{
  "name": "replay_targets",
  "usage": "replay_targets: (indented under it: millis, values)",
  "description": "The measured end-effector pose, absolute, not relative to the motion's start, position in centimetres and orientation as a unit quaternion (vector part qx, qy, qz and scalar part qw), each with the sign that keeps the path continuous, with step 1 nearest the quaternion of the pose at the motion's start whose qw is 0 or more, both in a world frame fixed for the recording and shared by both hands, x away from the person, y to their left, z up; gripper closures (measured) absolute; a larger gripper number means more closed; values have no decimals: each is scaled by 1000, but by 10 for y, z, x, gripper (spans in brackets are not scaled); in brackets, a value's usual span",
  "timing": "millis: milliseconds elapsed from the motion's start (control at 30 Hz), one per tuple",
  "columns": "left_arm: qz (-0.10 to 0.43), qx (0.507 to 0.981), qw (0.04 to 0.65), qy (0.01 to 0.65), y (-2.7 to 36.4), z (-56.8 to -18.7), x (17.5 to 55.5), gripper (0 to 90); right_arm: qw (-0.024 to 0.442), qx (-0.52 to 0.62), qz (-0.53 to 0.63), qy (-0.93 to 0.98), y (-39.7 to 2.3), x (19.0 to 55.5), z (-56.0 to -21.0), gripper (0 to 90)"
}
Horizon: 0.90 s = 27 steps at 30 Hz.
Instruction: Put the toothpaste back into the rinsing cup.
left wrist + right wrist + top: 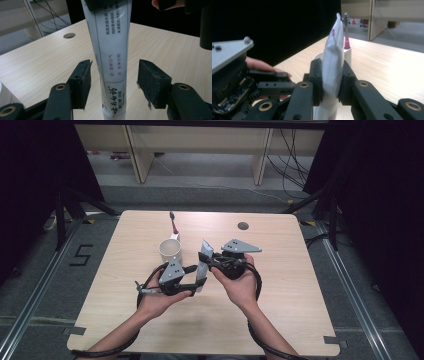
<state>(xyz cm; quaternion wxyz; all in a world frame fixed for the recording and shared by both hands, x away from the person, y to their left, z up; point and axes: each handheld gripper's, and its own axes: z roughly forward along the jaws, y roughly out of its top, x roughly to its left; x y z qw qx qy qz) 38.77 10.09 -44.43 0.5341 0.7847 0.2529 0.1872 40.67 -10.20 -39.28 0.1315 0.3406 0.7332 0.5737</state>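
A white toothpaste tube with printed text stands nearly upright above the middle of the wooden table. My right gripper is shut on the tube's flat upper part; in the right gripper view both pads press the tube between them. My left gripper is open around the tube's lower part. In the left gripper view the tube rises between the pads with a gap on each side. Behind stands a white cup holding a pink toothbrush.
A round cable hole lies in the table's far part. Wooden furniture legs and cables are on the floor beyond the far edge. Dark curtains flank both sides. Cup and toothbrush stand just behind the tube.
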Motion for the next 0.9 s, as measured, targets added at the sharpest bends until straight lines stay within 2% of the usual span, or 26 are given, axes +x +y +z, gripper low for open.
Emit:
replay_targets:
  millis: [900]
  values:
    - [188,778,542,257,98,-433,395,589,144,308,558,757,-90,400,-391,772]
